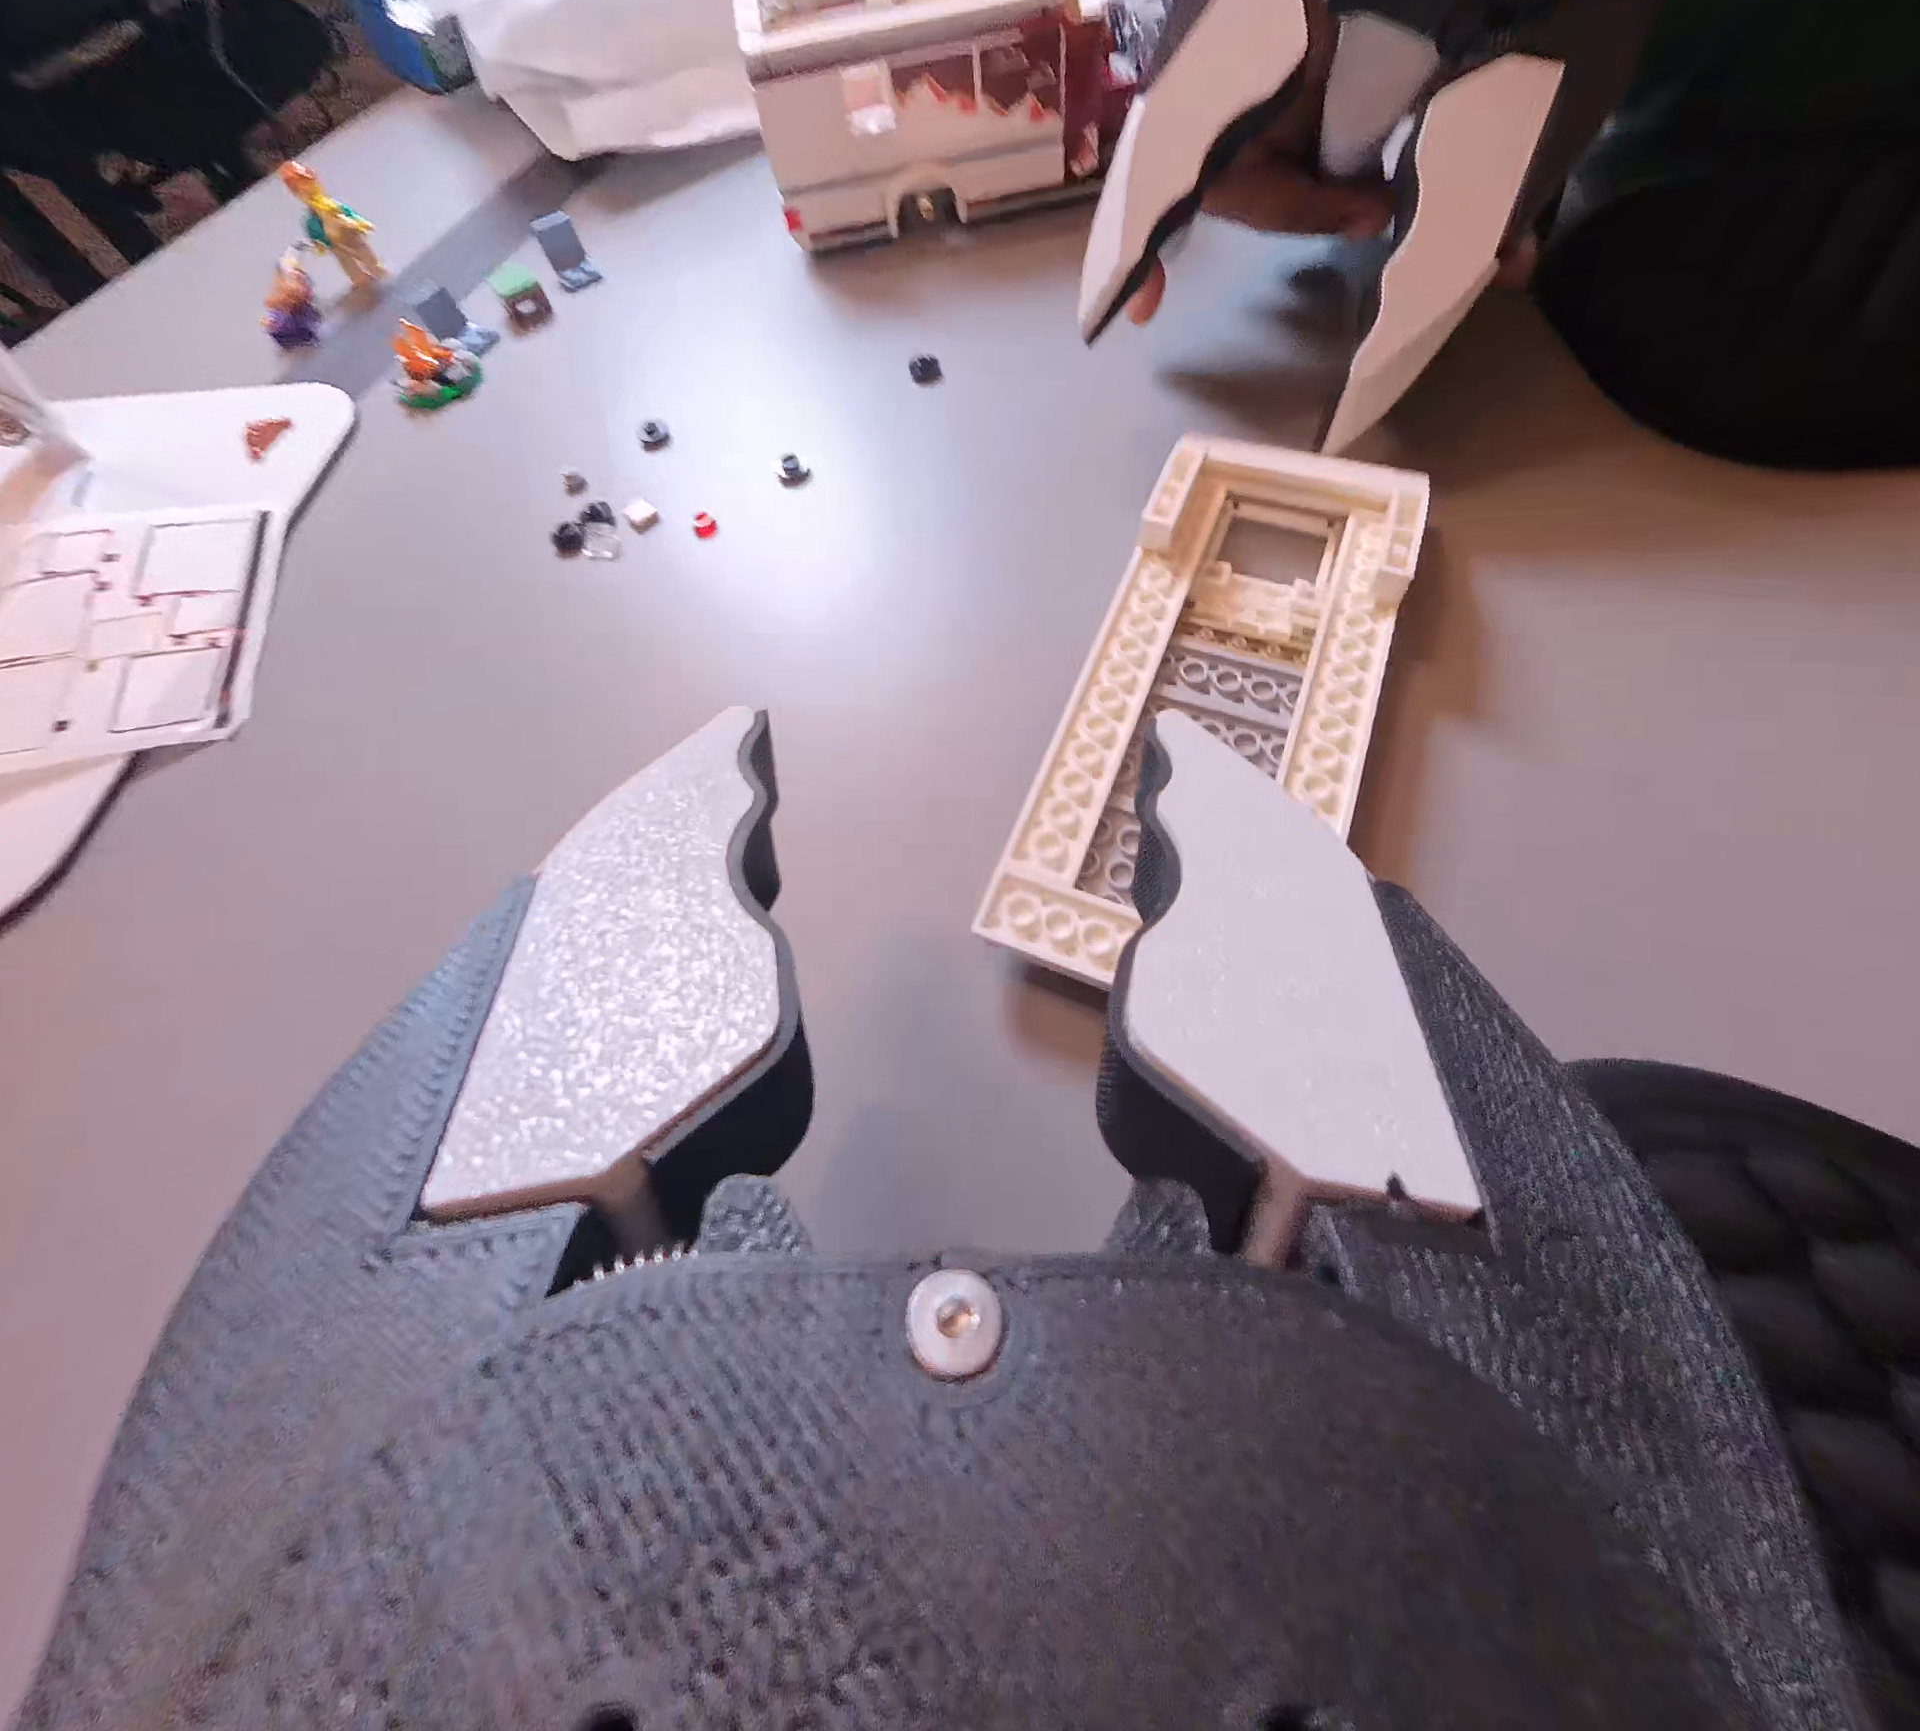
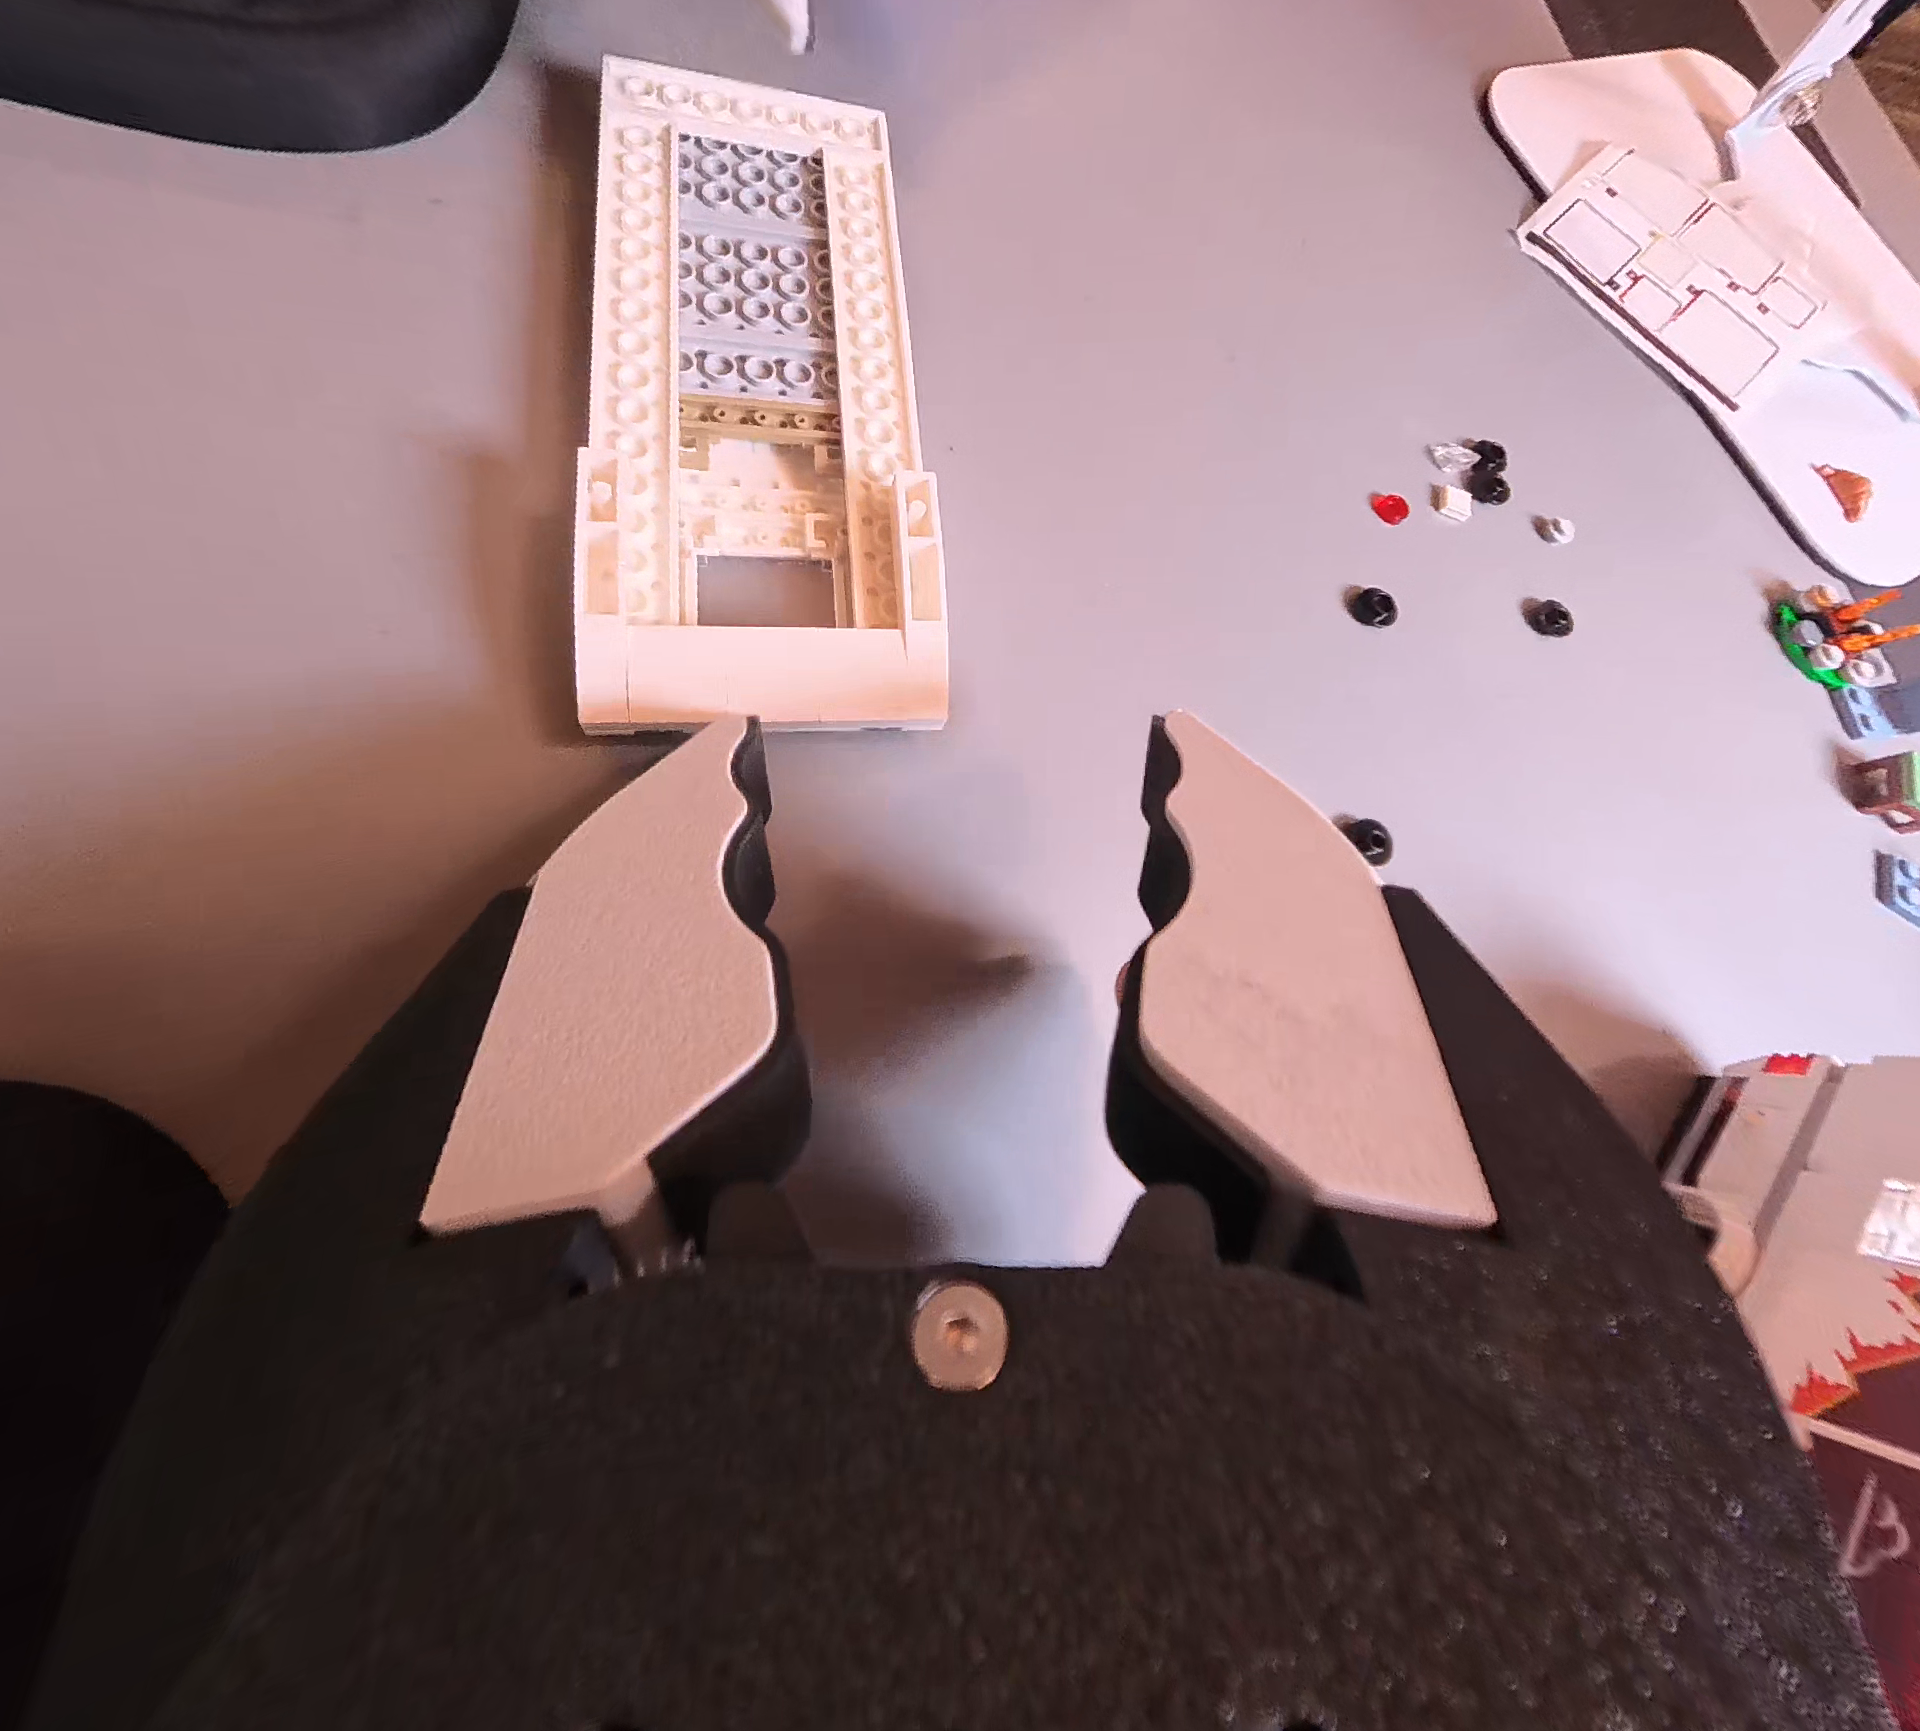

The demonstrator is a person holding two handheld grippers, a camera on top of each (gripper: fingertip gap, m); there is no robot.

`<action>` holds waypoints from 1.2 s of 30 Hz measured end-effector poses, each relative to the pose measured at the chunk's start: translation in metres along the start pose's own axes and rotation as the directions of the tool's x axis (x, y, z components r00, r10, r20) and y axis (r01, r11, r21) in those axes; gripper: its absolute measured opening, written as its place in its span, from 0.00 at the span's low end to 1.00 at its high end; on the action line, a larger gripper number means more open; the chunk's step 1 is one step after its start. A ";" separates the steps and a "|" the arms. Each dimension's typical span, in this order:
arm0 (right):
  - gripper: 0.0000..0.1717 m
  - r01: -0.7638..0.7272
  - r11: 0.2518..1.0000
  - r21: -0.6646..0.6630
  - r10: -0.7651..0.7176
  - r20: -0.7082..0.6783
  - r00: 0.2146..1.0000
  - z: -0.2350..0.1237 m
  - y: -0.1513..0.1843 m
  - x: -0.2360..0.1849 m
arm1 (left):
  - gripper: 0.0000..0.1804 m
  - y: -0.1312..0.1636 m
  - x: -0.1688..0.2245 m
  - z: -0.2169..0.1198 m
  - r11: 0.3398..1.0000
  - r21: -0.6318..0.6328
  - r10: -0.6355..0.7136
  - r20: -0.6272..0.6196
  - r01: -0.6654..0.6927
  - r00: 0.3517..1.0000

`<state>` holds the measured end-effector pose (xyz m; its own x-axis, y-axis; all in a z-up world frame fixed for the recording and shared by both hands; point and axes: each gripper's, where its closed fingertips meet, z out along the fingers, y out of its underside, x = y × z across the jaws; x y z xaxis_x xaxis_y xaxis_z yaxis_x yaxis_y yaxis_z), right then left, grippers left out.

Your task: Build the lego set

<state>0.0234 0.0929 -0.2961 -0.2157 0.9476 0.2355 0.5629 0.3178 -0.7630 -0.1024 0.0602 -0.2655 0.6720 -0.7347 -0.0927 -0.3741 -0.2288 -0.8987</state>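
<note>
In the left wrist view, the left gripper (image 1: 956, 746) hangs wide open and empty over the smooth grey counter (image 1: 520, 850); its right finger overlaps the near end of a long cream studded brick plate with a grey middle (image 1: 1122, 725), contact unclear. The right gripper (image 1: 1216, 382), upper right, is also spread. A boxy brick-built truck body (image 1: 914, 112) stands behind, separate.

In the right wrist view, the right gripper (image 2: 956, 746) gapes with nothing between its pads, its left finger just beside the plate's smooth end (image 2: 769, 673). Small round black studs (image 2: 1371, 606) lie loose (glossy plastic) at right.

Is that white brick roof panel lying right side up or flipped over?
Flipped over. The roof panel lies flat on the table with its hollow underside and round tube sockets facing up.
</note>
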 end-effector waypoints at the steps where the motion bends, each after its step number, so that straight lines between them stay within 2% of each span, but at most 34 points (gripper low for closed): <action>1: 0.40 -0.010 1.000 0.008 0.010 -0.003 1.000 0.000 -0.001 0.001 | 0.36 -0.005 -0.004 -0.004 1.000 0.028 -0.014 0.015 0.013 1.000; 5: 0.40 -0.034 0.998 0.060 0.034 0.004 0.999 -0.002 -0.008 0.001 | 0.31 -0.028 -0.022 -0.020 0.986 0.163 -0.042 0.115 0.023 0.992; 7: 0.38 -0.042 0.993 0.114 0.046 -0.037 0.998 -0.004 -0.017 0.008 | 0.28 -0.037 -0.031 -0.028 0.975 0.223 -0.060 0.186 0.017 0.981; 11: 0.26 -0.030 0.938 0.346 0.130 -0.272 0.954 -0.026 -0.068 0.059 | 0.14 -0.048 -0.058 -0.047 0.948 0.319 -0.121 0.389 -0.011 0.913; 15: 0.15 0.049 0.884 0.465 0.206 -0.481 0.852 -0.036 -0.127 0.121 | 0.02 -0.050 -0.073 -0.066 0.929 0.360 -0.138 0.544 -0.082 0.828; 19: 0.04 0.130 0.834 0.537 0.275 -0.608 0.745 -0.028 -0.189 0.188 | 0.00 -0.052 -0.071 -0.070 0.927 0.353 -0.112 0.586 -0.129 0.802; 22: 0.02 0.169 0.815 0.554 0.317 -0.671 0.670 -0.016 -0.225 0.238 | 0.00 -0.045 -0.068 -0.059 0.940 0.302 -0.054 0.586 -0.156 0.808; 25: 0.02 0.146 0.809 0.570 0.351 -0.666 0.658 0.004 -0.247 0.275 | 0.00 -0.039 -0.066 -0.051 0.949 0.264 -0.010 0.572 -0.172 0.820; 30: 0.01 0.116 0.830 0.545 0.369 -0.694 0.619 0.023 -0.253 0.318 | 0.00 -0.034 -0.067 -0.047 0.955 0.236 0.016 0.560 -0.178 0.829; 36: 0.02 0.116 0.836 0.536 0.384 -0.724 0.574 0.001 -0.221 0.341 | 0.00 -0.027 -0.076 -0.048 0.945 0.327 -0.140 0.486 -0.031 0.863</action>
<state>-0.1754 0.3454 -0.0482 0.6698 0.6888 0.2775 0.0179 0.3586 -0.9333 -0.1742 0.0920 -0.2137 0.9425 -0.2918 -0.1628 -0.1656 0.0152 -0.9861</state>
